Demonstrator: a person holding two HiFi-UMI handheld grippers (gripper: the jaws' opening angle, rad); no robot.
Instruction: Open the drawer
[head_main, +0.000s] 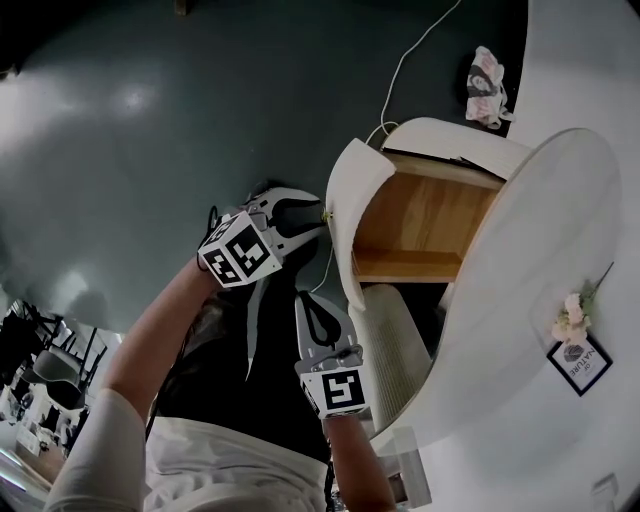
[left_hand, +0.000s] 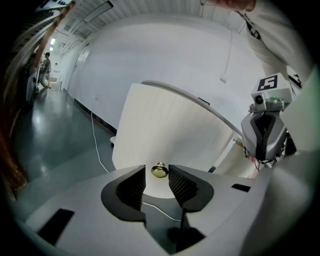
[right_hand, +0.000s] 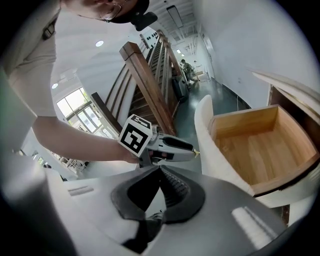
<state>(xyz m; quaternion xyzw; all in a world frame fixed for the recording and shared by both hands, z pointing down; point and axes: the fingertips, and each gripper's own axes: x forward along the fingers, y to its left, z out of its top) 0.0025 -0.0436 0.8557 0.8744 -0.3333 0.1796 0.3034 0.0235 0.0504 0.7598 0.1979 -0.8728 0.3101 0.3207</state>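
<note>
The drawer (head_main: 420, 215) stands pulled out of the white cabinet, its wooden inside (right_hand: 250, 150) bare. Its curved white front (left_hand: 165, 130) carries a small brass knob (left_hand: 159, 171). My left gripper (left_hand: 156, 175) is at that knob: the jaws stand open on either side of it, with a thin gap at each pad. In the head view the left gripper (head_main: 318, 215) reaches the front panel (head_main: 345, 215) from the left. My right gripper (head_main: 312, 300) hangs lower, in front of the cabinet and touching nothing. Its jaws (right_hand: 161, 170) are shut and hold nothing.
The cabinet has a round white top (head_main: 540, 250) bearing a small framed sign with flowers (head_main: 578, 355). Below the drawer is a ribbed white front (head_main: 390, 350). A white cable (head_main: 400, 70) and a crumpled cloth (head_main: 487, 85) lie on the dark floor. A wooden staircase (right_hand: 150, 85) rises behind.
</note>
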